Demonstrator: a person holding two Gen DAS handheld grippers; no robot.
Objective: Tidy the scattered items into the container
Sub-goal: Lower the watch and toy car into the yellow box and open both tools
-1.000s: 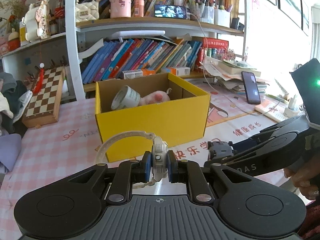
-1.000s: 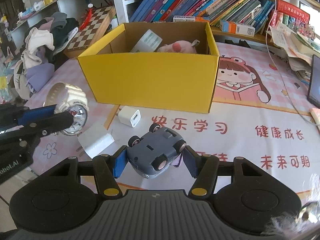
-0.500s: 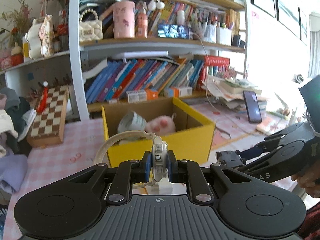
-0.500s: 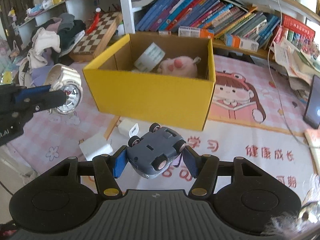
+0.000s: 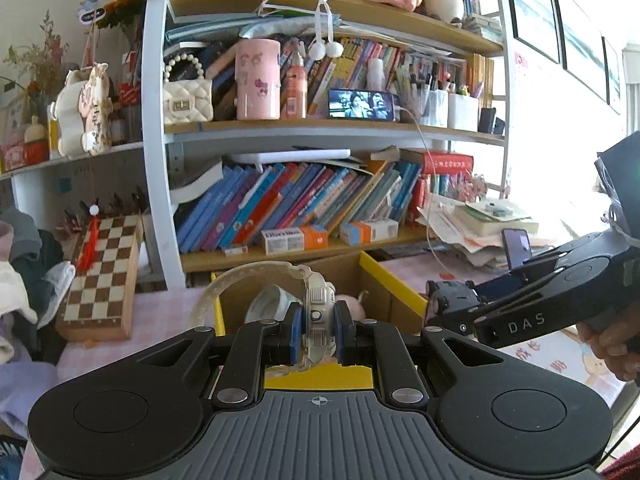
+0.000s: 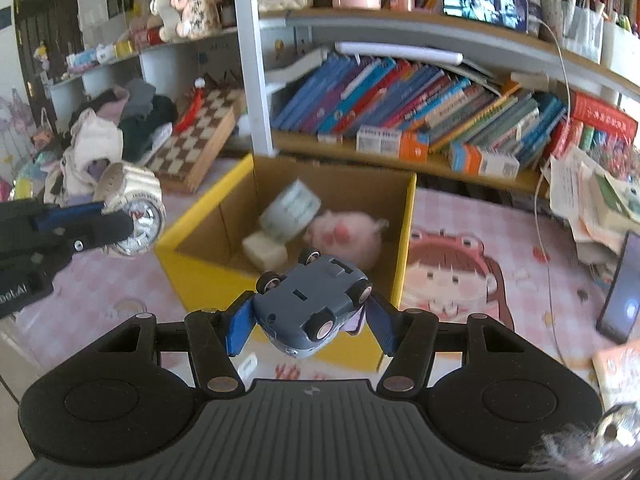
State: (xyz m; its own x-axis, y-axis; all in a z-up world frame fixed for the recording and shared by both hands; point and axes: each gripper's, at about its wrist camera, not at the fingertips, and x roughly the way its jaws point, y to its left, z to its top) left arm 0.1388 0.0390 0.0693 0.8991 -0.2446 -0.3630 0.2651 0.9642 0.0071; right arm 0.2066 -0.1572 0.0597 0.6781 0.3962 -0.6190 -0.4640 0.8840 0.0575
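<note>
Both hands up since prev. frame, now over yellow cardboard box [image 6: 208, 276]. L gripper [image 5: 316, 330] pinching white plastic-strap wristwatch [image 5: 318, 308] by case: light, stiff, strap floppy. R gripper [image 6: 310, 316] clamps blue-grey toy car [image 6: 314, 304] upside down, sides gripped; light, wheels slippery.

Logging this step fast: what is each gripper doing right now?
Left gripper: shut on the white watch.
Right gripper: shut on the grey toy car, wheels up.

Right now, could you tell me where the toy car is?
The toy car is clamped upside down in the right gripper, just above the near wall of the yellow box.
</note>
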